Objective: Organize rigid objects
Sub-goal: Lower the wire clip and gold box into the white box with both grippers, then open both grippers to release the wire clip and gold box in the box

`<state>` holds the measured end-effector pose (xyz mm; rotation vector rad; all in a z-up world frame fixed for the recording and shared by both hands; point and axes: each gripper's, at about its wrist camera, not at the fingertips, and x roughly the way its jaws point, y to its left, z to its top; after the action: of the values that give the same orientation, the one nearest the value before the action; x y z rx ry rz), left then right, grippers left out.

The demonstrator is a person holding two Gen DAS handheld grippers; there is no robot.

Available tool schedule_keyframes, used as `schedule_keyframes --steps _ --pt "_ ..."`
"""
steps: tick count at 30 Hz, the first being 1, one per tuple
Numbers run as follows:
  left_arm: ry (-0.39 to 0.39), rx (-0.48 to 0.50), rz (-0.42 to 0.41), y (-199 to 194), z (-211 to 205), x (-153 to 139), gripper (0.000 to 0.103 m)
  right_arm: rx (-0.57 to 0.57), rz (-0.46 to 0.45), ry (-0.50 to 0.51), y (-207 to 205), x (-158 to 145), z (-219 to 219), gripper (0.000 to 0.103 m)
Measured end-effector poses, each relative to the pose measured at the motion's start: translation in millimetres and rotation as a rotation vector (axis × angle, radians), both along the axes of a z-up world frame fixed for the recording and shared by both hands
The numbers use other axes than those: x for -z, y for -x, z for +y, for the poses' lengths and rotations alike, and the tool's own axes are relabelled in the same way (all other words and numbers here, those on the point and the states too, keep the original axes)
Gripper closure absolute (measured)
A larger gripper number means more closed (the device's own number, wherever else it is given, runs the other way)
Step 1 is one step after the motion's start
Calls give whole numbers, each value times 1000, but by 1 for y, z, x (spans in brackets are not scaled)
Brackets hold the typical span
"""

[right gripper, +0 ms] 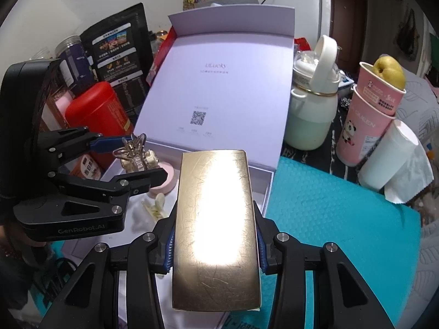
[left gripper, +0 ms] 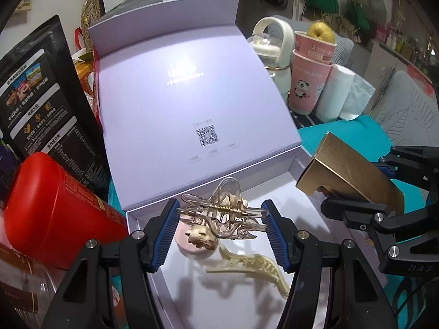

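Gold box [right gripper: 216, 227], two hair claws [left gripper: 222, 216]

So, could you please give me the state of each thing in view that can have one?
Lilac box: lid open.
Left gripper: shut on clear hair claw.
Right gripper: shut on gold box.
Cream hair clip: lying inside the box.
White bottle: cap flipped up.

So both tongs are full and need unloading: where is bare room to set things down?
Inside the open white box, the floor is bare along the far wall and right side, beyond the cream hair clip. The teal mat right of the box is open up to the pink cups. Left of the box, by the red canister, it is crowded.
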<state>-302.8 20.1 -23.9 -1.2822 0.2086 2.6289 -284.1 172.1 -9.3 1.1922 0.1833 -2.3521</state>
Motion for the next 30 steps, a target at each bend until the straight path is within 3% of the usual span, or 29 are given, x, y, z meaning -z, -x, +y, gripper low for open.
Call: schedule_keyframes --steps 4,7,13,20,25,27,30 --pt "52 -22 -8 9 5 12 42 11 -15 7 8 11 0 59" --pt "41 -35 -45 15 4 24 42 9 -36 2 11 21 -3 59" --pt "86 -52 -49 20 6 38 42 -7 -10 -63 11 32 -13 59" --pt "120 -55 -28 18 9 36 42 -23 -5 -78 10 37 -19 57" --pt "120 -59 -69 20 10 39 42 1 5 -95 9 34 -20 56" --pt "125 -65 -75 19 10 39 39 10 13 -92 8 30 -18 51" --pt "124 -78 -66 17 8 35 19 20 17 -89 6 27 -15 48"
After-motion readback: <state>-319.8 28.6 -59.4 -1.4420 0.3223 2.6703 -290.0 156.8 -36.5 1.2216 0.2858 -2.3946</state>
